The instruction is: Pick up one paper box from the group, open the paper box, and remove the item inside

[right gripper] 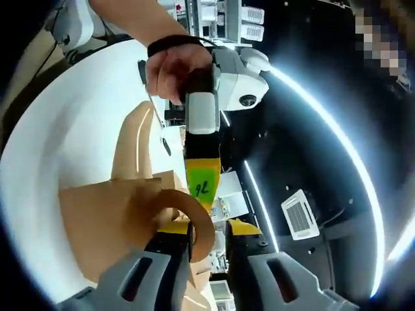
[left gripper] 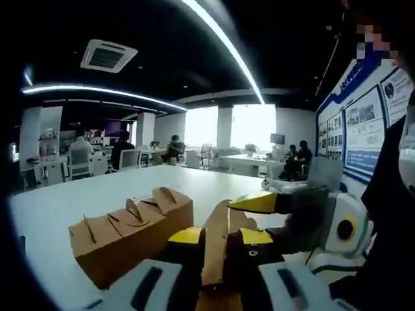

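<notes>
I hold one brown paper box [right gripper: 107, 220] up over the white table [right gripper: 71, 123]. My left gripper [left gripper: 222, 238] is shut on an edge of its cardboard [left gripper: 215, 249]. In the right gripper view that gripper [right gripper: 202, 184] comes down from the top in a person's hand [right gripper: 172, 68], with a green label on its yellow jaw. My right gripper [right gripper: 207, 228] is shut on the box's curved handle flap [right gripper: 198, 223], and it reaches in from the right [left gripper: 262, 203] in the left gripper view. The rest of the group of paper boxes [left gripper: 130, 233] stands on the table. What is inside the held box is hidden.
The white table [left gripper: 78, 201] stretches far to the left and back. Several people sit at desks [left gripper: 123, 155] across the office. A wall with blue poster boards [left gripper: 363, 133] rises on the right. The person's dark sleeve [left gripper: 389, 246] is close by at the right edge.
</notes>
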Demonstrator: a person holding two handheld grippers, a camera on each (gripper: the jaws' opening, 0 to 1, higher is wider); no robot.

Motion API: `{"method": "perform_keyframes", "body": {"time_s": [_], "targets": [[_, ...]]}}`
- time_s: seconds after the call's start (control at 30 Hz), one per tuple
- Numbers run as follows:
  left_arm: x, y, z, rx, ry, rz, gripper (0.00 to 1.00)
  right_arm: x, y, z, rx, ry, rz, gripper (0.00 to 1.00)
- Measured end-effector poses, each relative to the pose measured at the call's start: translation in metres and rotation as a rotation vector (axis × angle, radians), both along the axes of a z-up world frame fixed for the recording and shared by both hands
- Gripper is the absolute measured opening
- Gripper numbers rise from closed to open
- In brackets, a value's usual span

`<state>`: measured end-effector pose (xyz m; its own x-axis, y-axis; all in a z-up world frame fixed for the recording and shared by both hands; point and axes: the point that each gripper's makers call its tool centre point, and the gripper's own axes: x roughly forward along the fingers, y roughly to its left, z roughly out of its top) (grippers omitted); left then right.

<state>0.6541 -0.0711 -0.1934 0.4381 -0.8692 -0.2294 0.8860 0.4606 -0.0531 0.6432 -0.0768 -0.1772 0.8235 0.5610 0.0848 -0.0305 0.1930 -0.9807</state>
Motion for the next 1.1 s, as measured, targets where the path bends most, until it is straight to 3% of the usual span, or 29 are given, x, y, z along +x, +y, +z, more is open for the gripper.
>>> {"method": "perform_keyframes", "body": {"time_s": [0.07, 0.1, 0.33, 0.6, 0.8, 1.1], "targets": [[0.003, -0.001, -0.003, -0.002, 0.022, 0.017, 0.06, 0.000, 0.000, -0.001, -0.003, 0.000, -0.001, 0.21], [0.002, -0.003, -0.001, -0.036, 0.053, 0.018, 0.05, 0.001, 0.000, -0.002, -0.010, 0.001, -0.004, 0.21], [0.011, 0.002, 0.000, -0.149, 0.173, 0.055, 0.04, -0.002, 0.001, -0.010, -0.043, 0.014, 0.007, 0.18], [0.016, 0.005, -0.003, -0.227, 0.236, 0.067, 0.04, -0.005, 0.000, -0.012, -0.066, 0.039, 0.021, 0.13], [0.020, 0.006, -0.007, -0.236, 0.235, 0.087, 0.04, -0.013, 0.001, -0.012, -0.086, 0.045, 0.039, 0.11], [0.019, 0.003, -0.009, -0.240, 0.237, 0.089, 0.04, -0.020, -0.005, -0.024, -0.092, 0.103, 0.036, 0.03]]}}
